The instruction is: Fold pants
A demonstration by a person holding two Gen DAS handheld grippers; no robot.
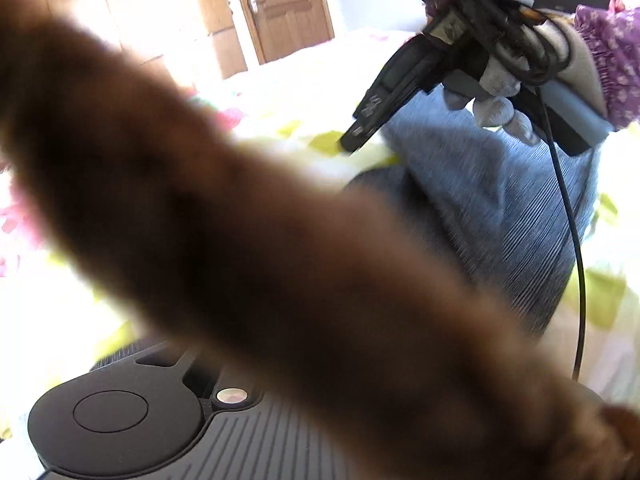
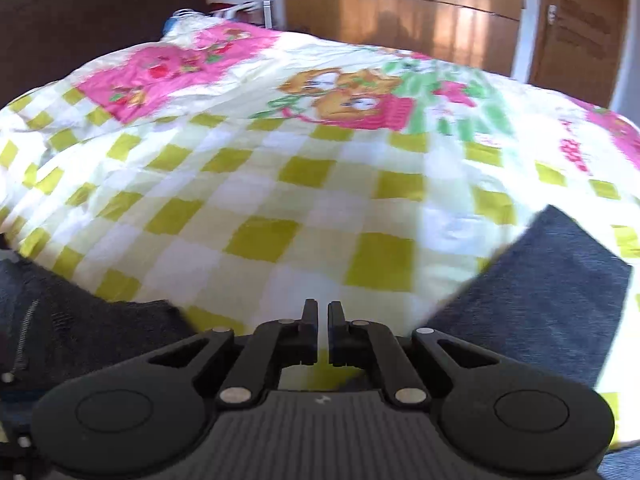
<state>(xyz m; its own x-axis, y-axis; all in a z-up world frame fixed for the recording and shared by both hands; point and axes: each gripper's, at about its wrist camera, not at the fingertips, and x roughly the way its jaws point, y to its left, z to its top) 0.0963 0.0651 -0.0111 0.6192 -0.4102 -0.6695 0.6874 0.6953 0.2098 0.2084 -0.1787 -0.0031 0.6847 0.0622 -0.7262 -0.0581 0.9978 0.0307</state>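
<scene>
**Nearest.** Only the body of the left tongs (image 1: 168, 432) shows, at the bottom of its own view. A blurred brown mass (image 1: 240, 220) lies close against the lens and hides the fingers, so I cannot tell their opening or whether they hold anything. What the mass is cannot be told either.

The right tongs (image 2: 323, 312) stand at the bottom centre of their view. The jaws are a narrow slit apart, with nothing between them and only quilt beneath. Judged: not gripping, likely between grasps.

**Middle.** The pants (image 1: 500, 200), of blue-grey ribbed cloth, lie on the bed at centre right of the left view. They sit under a gloved hand (image 1: 520, 92) and purple patterned sleeve (image 1: 612, 40) carrying the right tongs. In the right view, dark cloth shows at the lower left and lower right, flanking the tongs, so the garment appears spread out. How far the folding has gone cannot be judged.

**Far.** The checked quilt (image 2: 260, 184) serves as the work surface. Beyond it stand a wooden wardrobe (image 2: 400, 28) and a door (image 1: 288, 8).
</scene>
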